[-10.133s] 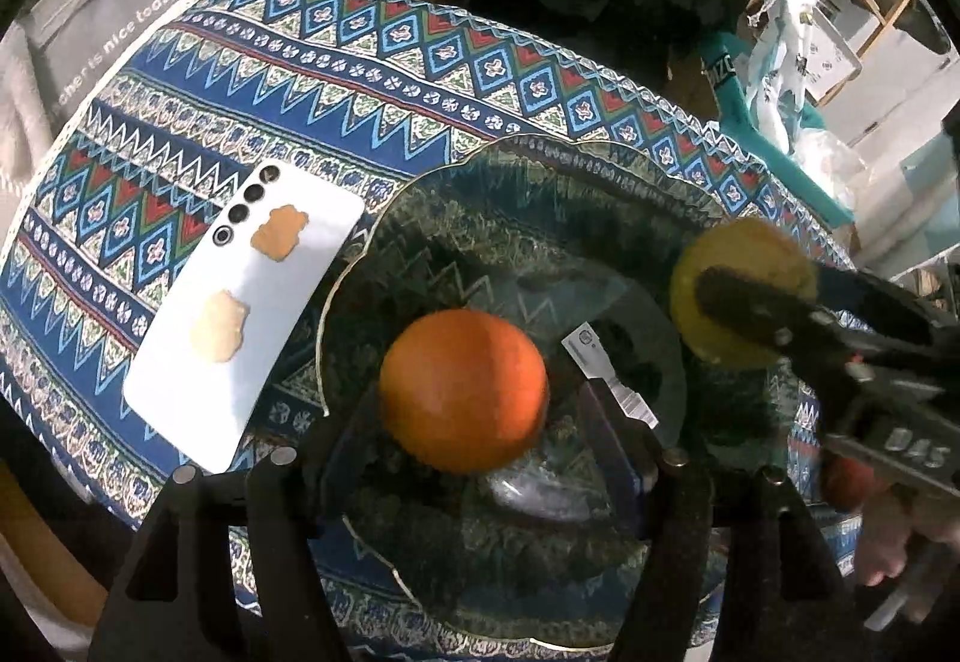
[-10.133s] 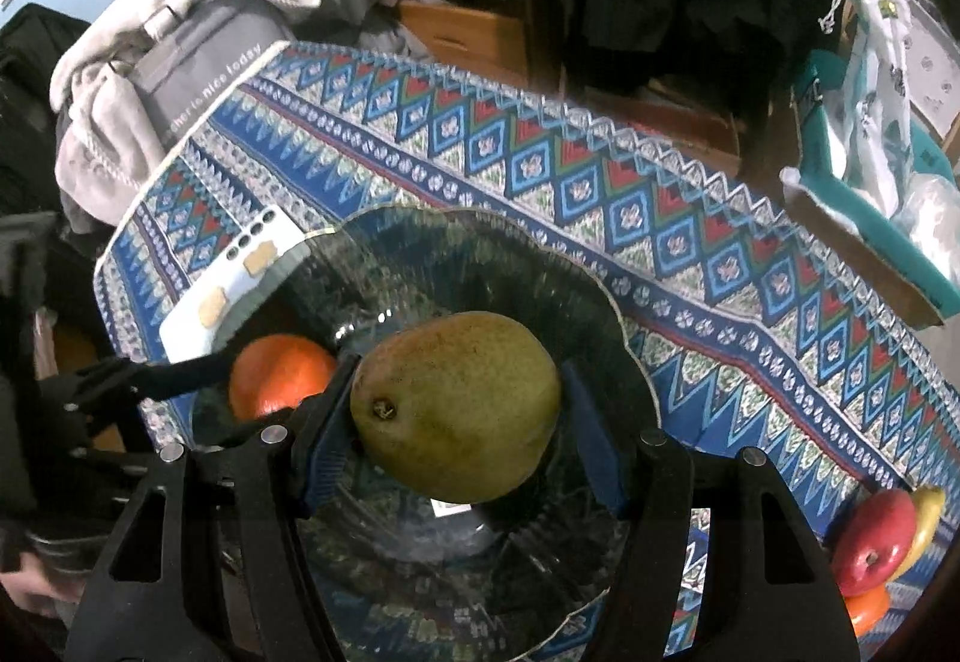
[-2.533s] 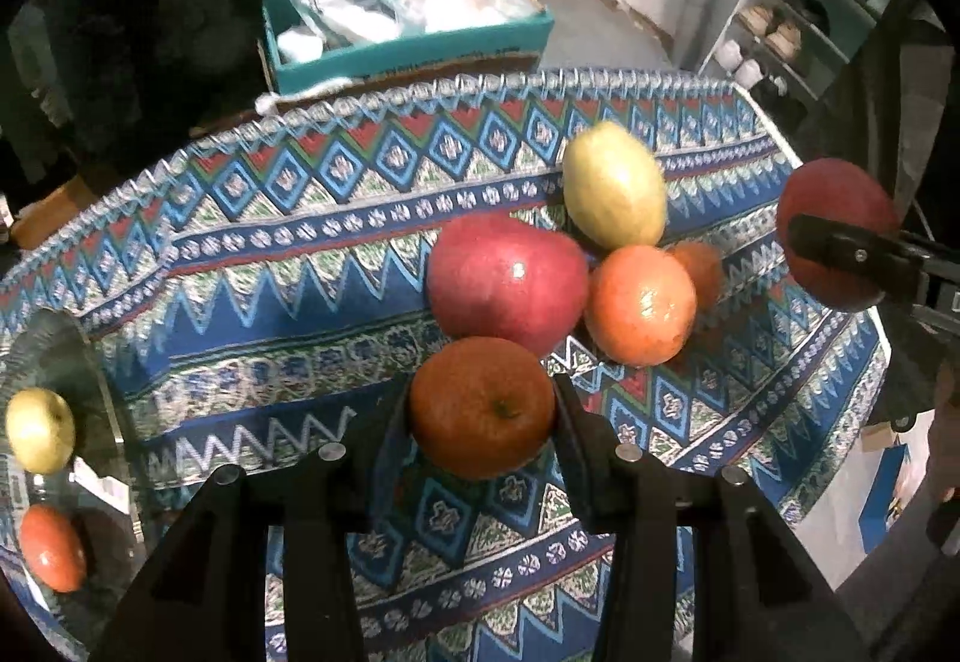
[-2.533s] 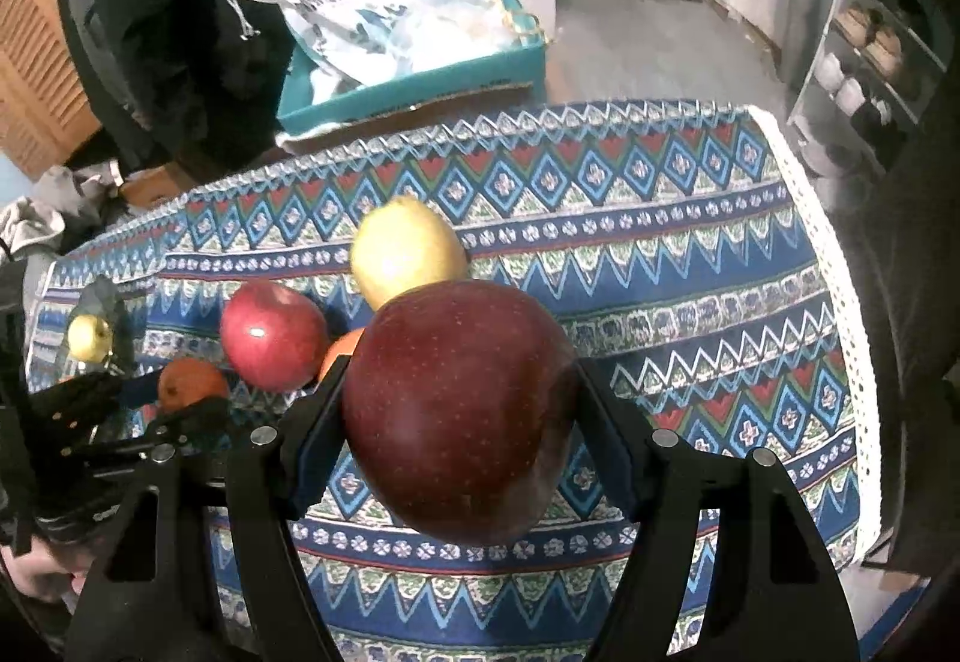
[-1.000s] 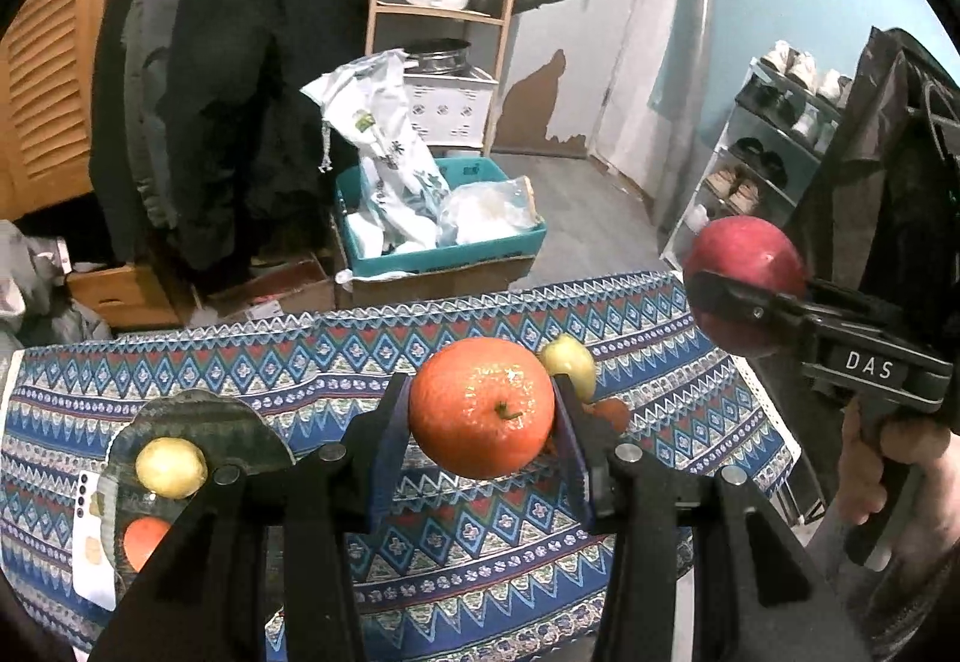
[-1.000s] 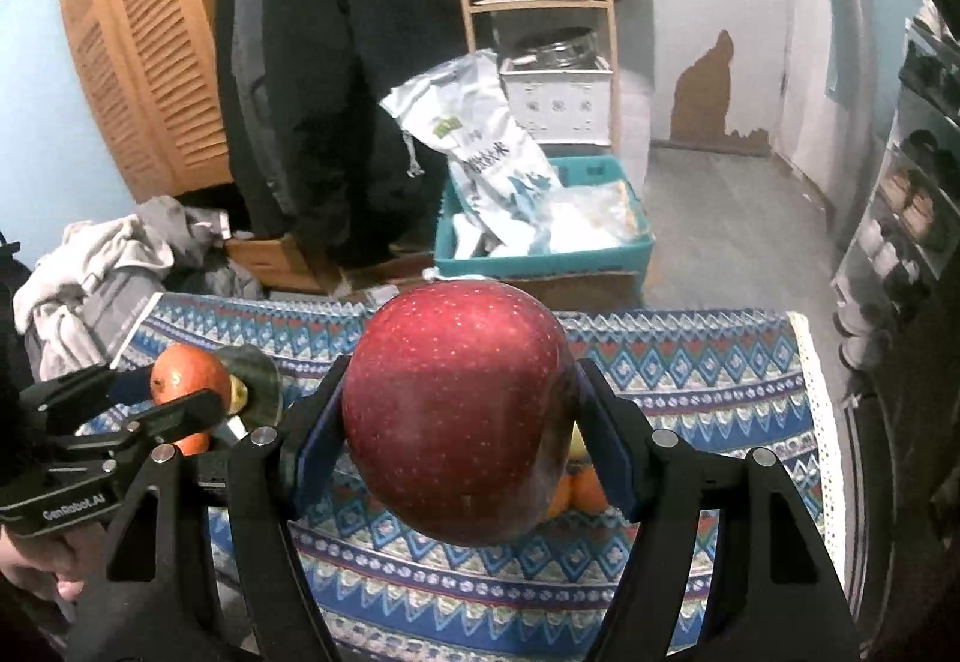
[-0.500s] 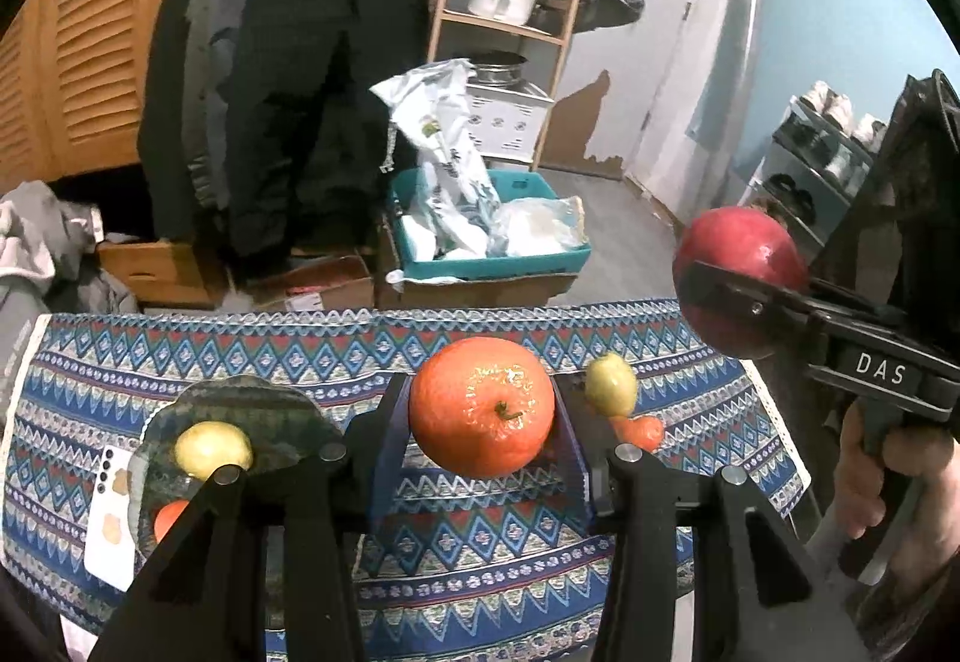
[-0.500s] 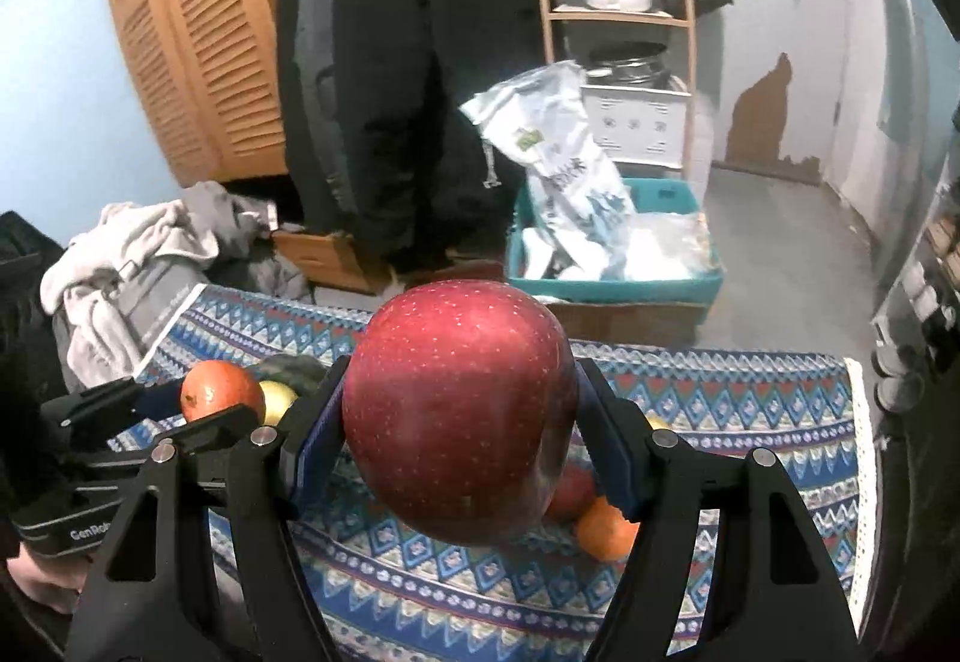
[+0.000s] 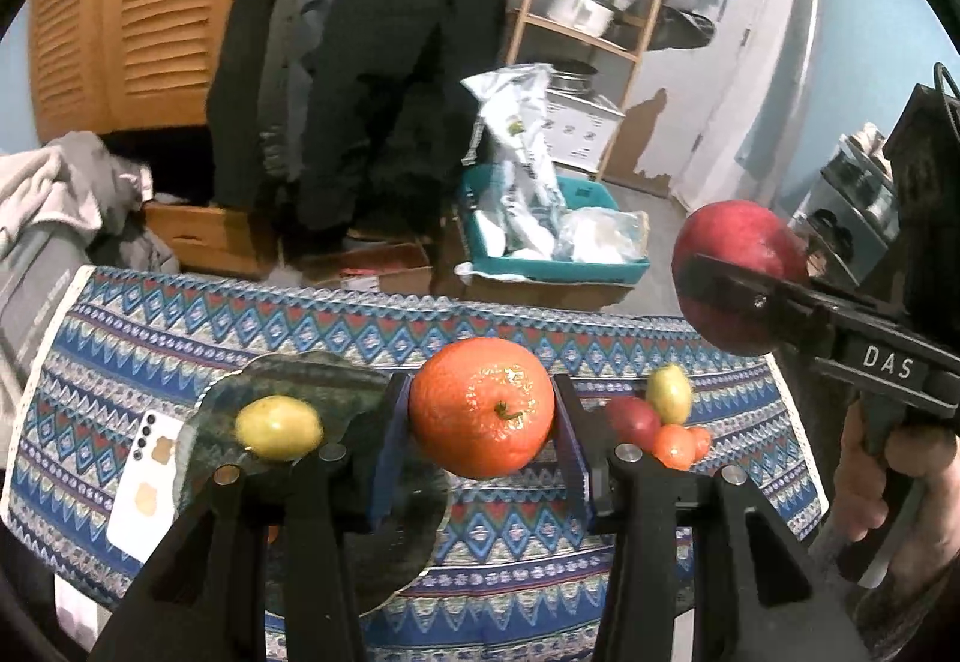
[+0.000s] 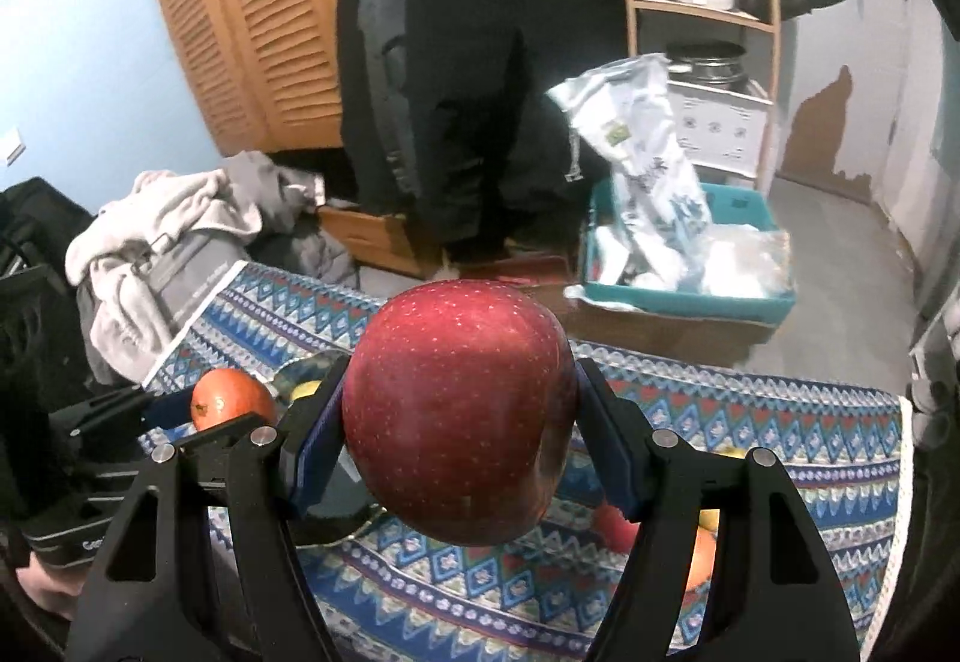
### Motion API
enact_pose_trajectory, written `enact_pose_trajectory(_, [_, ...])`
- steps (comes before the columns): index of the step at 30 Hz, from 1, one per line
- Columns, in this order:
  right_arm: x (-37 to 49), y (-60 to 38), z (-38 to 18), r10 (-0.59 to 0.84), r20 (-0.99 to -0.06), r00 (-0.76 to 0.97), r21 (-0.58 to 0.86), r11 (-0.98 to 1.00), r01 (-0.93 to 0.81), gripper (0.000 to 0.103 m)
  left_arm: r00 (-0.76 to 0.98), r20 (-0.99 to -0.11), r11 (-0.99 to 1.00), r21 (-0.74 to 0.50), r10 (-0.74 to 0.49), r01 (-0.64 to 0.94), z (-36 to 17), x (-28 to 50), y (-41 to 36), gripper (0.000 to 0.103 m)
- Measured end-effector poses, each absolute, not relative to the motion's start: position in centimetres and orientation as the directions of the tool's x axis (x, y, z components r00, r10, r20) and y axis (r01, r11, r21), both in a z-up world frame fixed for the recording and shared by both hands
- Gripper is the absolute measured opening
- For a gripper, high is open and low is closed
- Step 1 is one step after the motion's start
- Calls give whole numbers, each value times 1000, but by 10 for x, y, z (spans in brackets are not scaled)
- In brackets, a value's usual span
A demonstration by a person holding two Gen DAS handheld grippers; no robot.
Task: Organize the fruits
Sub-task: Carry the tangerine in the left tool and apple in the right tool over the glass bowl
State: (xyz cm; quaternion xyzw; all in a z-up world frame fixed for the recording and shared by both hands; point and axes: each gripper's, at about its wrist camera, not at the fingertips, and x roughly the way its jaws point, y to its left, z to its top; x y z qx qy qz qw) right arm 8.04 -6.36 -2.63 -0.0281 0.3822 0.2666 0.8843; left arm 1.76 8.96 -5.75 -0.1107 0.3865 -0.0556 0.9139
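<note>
My left gripper [image 9: 482, 422] is shut on an orange [image 9: 482, 407], held high above the patterned table. My right gripper [image 10: 459, 422] is shut on a big red apple [image 10: 459, 410]; the left wrist view shows that apple [image 9: 739, 275] at the right with a hand below it. On the table a dark glass plate [image 9: 336, 380] holds a yellow-green pear [image 9: 278, 427], and my left fingers hide part of the plate. In the right wrist view the orange [image 10: 231, 405] shows at the left beside the plate [image 10: 312, 368]. A small pile of fruit [image 9: 660, 419] lies at the table's right end.
A white phone [image 9: 147, 482] lies left of the plate. The blue patterned tablecloth [image 9: 180, 326] covers the table. Behind it stand a teal crate with bags [image 9: 552, 236], cardboard boxes, hanging dark coats [image 9: 372, 32], a wooden shelf with pots and a heap of clothes [image 10: 174, 224].
Both grippers have carried their fruit leftwards, so the plate now sits closer to the middle of each view. The grips on the orange and the apple are unchanged.
</note>
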Motion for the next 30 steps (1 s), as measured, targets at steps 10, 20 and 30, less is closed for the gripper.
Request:
enact_pose_trajectory(10, [94,-15,-42,480,-722,497,167,819,-548,71,674,-727,966,-246,-128,-82,-78,13,133,46])
enact_pose_trajectory(20, [103,34,-66,502,-757,418,193,783,-591,71,618,-781,960,-231,-87,-157,-115,14,165,46])
enact_pose_trajectory(30, [109,60,-96,493,-795,354,206,768,-607,71,524,-847,959,-214,-87,-188,-160,15,170,46])
